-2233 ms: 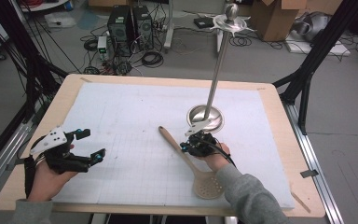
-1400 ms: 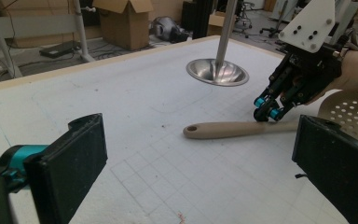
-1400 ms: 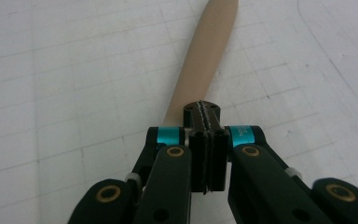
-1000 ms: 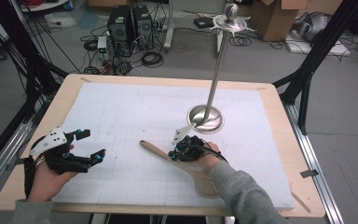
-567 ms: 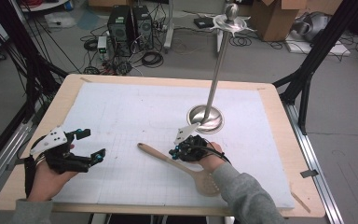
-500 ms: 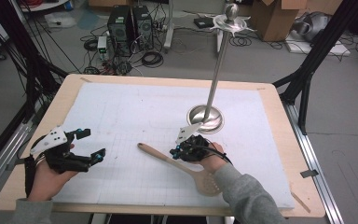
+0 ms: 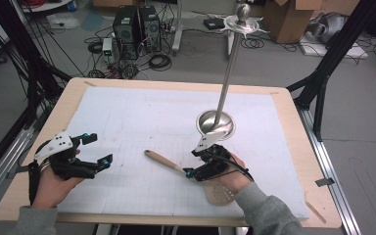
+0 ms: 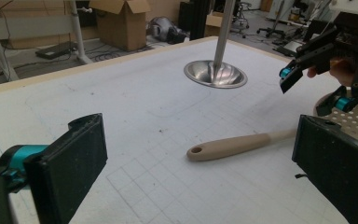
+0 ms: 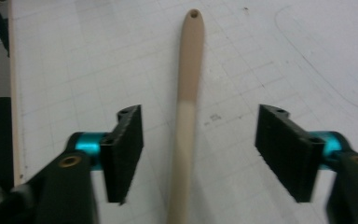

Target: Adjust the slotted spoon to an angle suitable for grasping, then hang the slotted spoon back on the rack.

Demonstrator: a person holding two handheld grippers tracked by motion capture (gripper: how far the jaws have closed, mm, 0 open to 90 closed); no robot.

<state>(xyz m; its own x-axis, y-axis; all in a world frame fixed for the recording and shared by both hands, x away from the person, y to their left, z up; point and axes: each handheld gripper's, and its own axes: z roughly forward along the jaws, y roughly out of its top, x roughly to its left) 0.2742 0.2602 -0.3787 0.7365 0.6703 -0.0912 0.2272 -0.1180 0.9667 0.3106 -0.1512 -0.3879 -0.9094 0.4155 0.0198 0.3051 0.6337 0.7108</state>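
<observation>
Wood makes the long tan slotted spoon [image 7: 188,172] light and stiff. It lies flat on the white table [image 7: 142,117]. Right tool [image 9: 199,144] is spread wide around its thin handle, the best place to grab.

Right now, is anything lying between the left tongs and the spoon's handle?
No. In the high view, bare white mat separates the left tongs from the wooden spoon; the left gripper view shows likewise.
</observation>
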